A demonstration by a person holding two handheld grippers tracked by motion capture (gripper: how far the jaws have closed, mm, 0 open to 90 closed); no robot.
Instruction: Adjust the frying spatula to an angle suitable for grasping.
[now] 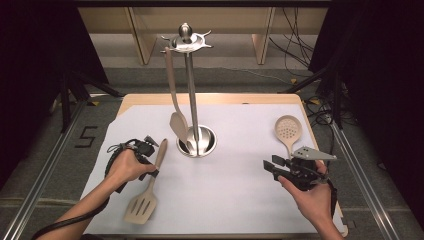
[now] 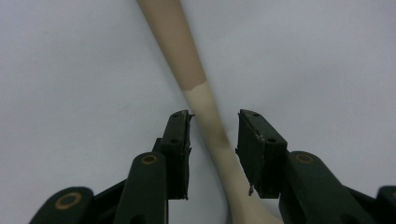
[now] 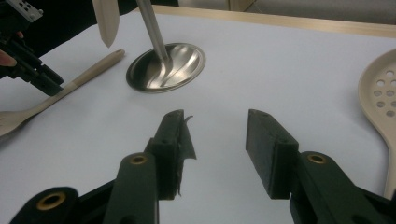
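A: What did the left tool do?
B: Its jaws stood spread around the slotted turner, not pinching yet. The turner lay flat on the desk, just left of the rack.
A: Hard to lift?
B: Probably light and stiff. The thin handle looked best to grab. The right tool was spread, holding nothing.

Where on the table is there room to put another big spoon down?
Biggest bare patch: the white sheet between the slotted spatula and the right gripper. More room lies behind, between the rack's base and the skimmer spoon. It's crowded on the left, where the left gripper straddles the spatula's handle.
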